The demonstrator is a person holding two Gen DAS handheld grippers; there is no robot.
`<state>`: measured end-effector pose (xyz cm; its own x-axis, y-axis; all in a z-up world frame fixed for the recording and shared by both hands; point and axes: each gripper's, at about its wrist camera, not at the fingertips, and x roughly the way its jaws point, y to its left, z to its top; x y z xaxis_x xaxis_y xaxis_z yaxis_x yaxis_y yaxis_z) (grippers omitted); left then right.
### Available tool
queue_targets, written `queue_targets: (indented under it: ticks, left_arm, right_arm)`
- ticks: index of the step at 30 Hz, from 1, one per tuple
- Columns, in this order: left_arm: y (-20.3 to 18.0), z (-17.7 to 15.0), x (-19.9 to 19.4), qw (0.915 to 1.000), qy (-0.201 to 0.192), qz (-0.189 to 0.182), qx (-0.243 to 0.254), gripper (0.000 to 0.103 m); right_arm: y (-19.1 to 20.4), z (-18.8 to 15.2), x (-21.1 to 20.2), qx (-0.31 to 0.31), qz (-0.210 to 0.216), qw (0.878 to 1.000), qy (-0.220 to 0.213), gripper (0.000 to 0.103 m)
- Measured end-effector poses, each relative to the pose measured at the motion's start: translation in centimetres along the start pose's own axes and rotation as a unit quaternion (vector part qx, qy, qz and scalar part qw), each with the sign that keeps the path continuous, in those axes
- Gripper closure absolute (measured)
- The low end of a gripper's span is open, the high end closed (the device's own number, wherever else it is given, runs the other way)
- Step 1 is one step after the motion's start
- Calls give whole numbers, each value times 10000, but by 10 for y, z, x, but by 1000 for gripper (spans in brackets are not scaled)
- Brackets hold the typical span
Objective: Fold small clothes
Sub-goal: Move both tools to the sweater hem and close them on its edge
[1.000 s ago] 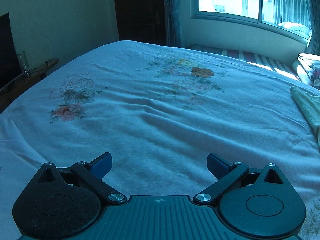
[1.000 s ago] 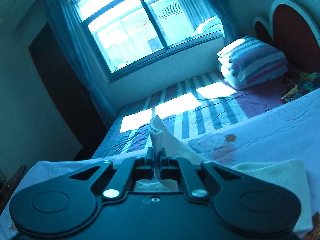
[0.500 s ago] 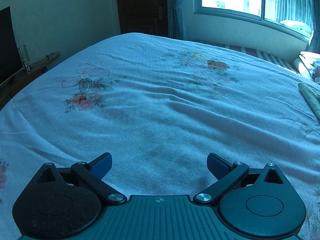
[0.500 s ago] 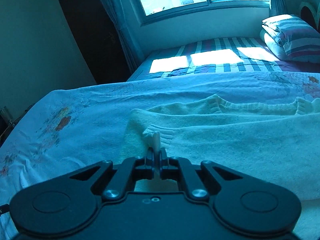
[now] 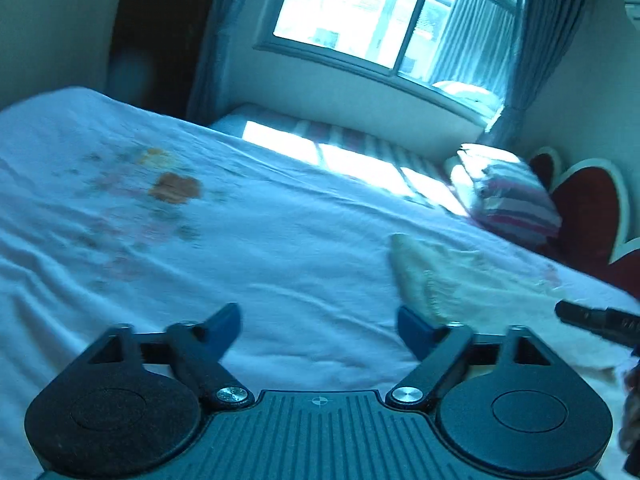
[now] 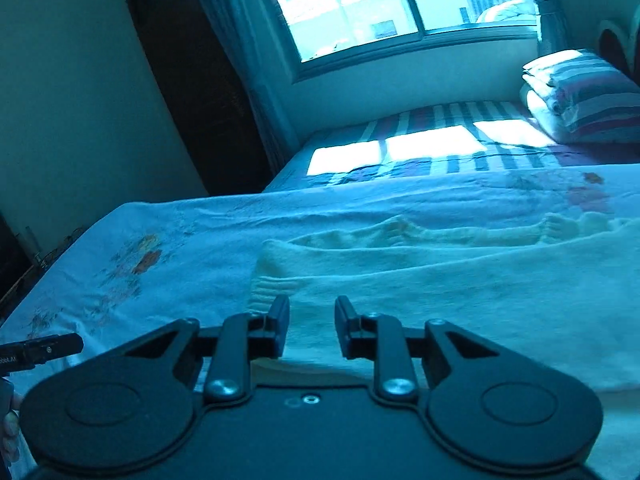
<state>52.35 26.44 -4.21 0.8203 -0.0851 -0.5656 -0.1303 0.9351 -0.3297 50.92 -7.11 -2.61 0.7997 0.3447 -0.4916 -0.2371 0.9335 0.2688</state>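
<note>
While the cream sweater (image 6: 460, 280) lies flat on the bed (image 6: 180, 248), the right hand-held gripper (image 6: 308, 328) hovers over its ribbed edge — jaws parted, empty; the left hand-held gripper (image 5: 318, 330) gapes wide, holding nothing.

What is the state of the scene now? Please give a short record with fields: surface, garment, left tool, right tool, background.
surface: bed with a white floral sheet
garment: cream knitted garment, lying flat on the sheet, ribbed cuff near the right tool
left tool: left tool open, empty, over bare sheet; garment to its right
right tool: right tool open, empty, just above the garment edge
background: window, striped pillow, second bed with a striped cover
</note>
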Motion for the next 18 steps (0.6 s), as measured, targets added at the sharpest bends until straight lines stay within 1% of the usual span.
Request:
queue_targets:
  ticks: [1,3,5,8,10,11,12,13,14,16,17,18]
  left_arm:
    - [-12,2,19,9986,208,-371,-317,54]
    - [-31,1,48,9960,435,-581,-513,54]
    - [-43,2,68,9915,649,-853,-740,54]
    - [-57,0,84,9889,804,-931,-838,54]
    - [-65,-5,93,9884,944,-872,-803,54]
    - [-67,-6,96,9883,982,-854,-792,56]
    - [-69,-8,99,9875,1029,-869,-822,62]
    - [-70,-10,101,9870,1070,-855,-837,77]
    - [-72,-12,105,9874,1104,-790,-811,87]
    - [-75,-15,111,9883,1083,-758,-759,93]
    - [-77,-16,109,9890,1007,-772,-757,97]
    - [-78,-16,104,9905,819,-816,-750,97]
  right_arm:
    - [-14,2,-11,135,-145,9998,-70,77]
    - [-50,4,-36,454,-485,9975,-221,77]
    - [-84,3,-61,765,-747,9936,-361,77]
    - [-116,-2,-84,959,-1006,9893,-438,77]
    - [-133,-8,-93,1032,-1130,9872,-448,77]
    - [-141,-11,-96,1071,-1187,9861,-448,77]
    - [-146,-14,-98,1104,-1224,9853,-449,77]
    - [-152,-16,-99,1159,-1268,9842,-439,77]
    - [-156,-18,-99,1189,-1299,9834,-433,77]
    - [-166,-22,-99,1246,-1396,9816,-392,78]
    - [-171,-24,-98,1273,-1438,9807,-355,79]
    - [-174,-25,-96,1291,-1468,9802,-311,81]
